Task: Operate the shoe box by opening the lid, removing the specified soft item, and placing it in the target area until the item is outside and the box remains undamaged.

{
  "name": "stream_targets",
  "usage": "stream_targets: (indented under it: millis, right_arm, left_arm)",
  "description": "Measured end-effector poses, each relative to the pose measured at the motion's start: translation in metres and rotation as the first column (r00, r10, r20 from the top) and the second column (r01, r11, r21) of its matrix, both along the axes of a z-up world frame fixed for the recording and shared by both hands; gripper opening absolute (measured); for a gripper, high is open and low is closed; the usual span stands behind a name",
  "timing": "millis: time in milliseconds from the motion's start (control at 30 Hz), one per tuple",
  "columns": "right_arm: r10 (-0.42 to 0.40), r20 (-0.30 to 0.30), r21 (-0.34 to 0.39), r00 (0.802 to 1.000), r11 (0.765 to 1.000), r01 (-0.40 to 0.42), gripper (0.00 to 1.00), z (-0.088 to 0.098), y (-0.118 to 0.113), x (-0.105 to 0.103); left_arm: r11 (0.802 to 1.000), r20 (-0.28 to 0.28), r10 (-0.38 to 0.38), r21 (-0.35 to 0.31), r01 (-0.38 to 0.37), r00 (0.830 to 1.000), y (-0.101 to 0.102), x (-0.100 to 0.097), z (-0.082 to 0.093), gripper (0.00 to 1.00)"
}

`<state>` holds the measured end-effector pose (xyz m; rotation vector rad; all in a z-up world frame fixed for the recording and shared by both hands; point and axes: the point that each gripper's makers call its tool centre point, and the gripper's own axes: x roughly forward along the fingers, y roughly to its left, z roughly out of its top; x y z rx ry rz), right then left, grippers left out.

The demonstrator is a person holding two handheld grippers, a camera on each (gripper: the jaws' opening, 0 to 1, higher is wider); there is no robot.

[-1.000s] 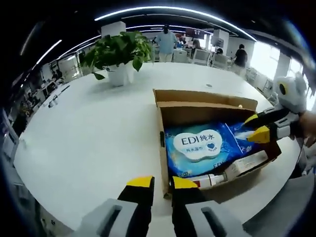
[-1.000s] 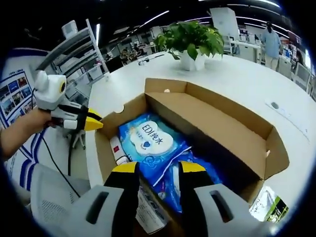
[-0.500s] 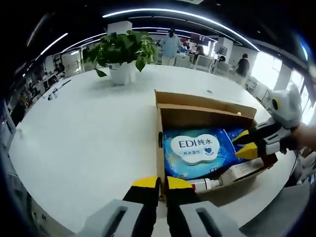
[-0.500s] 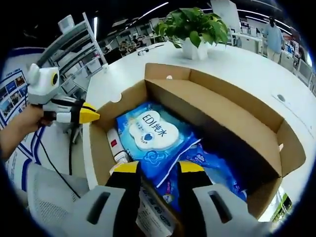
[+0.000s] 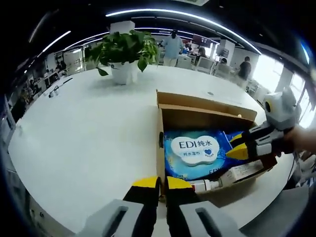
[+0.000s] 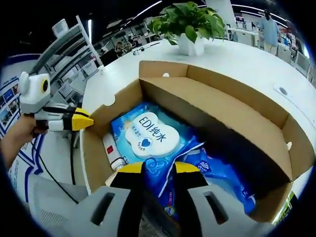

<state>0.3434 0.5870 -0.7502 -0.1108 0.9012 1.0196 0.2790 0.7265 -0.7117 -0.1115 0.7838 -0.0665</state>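
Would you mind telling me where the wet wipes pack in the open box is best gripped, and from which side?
Probably the near edge of the wet wipes pack, where its soft blue film bunches, taken from above by the right gripper. The pack lies flat in the shoe box, its white lid label facing up, with a tube along one side, so a side approach looks blocked by the walls.

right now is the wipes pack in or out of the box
In. The wipes pack lies flat inside the open shoe box, walls around it.

I get bright, even light from the ceiling strip lights (image 5: 163,11); the white counter (image 5: 89,133) glares softly. Window (image 5: 269,61) blows out. Fisheye bends edges, and the box (image 6: 232,118) interior falls in shadow.
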Motion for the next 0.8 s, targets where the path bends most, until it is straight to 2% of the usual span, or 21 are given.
stream_targets:
  millis: [267,300,333,467,800]
  right_arm:
    - [0.000,-0.004,-0.040,1.000,0.999,-0.001,0.12,-0.008,0.002,0.003]
    - [0.001,0.002,-0.048,1.000,0.999,-0.001,0.10,-0.008,0.000,0.004]
    - [0.012,0.033,-0.067,0.999,0.998,-0.010,0.06,-0.009,-0.003,0.009]
    - [0.008,0.016,-0.052,1.000,0.999,-0.007,0.04,-0.007,-0.002,0.008]
    - [-0.021,0.036,0.003,0.999,1.000,0.021,0.00,0.020,-0.007,0.004]
  left_arm:
    - [1.000,0.003,0.010,0.001,-0.010,1.000,0.001,0.001,-0.001,0.03]
    - [1.000,0.003,0.011,0.001,-0.011,1.000,0.001,0.001,-0.001,0.03]
    - [1.000,0.003,0.011,0.001,-0.011,1.000,0.001,0.001,-0.001,0.03]
    - [1.000,-0.001,0.009,0.004,-0.009,1.000,0.001,0.002,-0.002,0.03]
    - [1.000,-0.004,0.002,0.016,-0.002,1.000,0.000,0.001,-0.002,0.03]
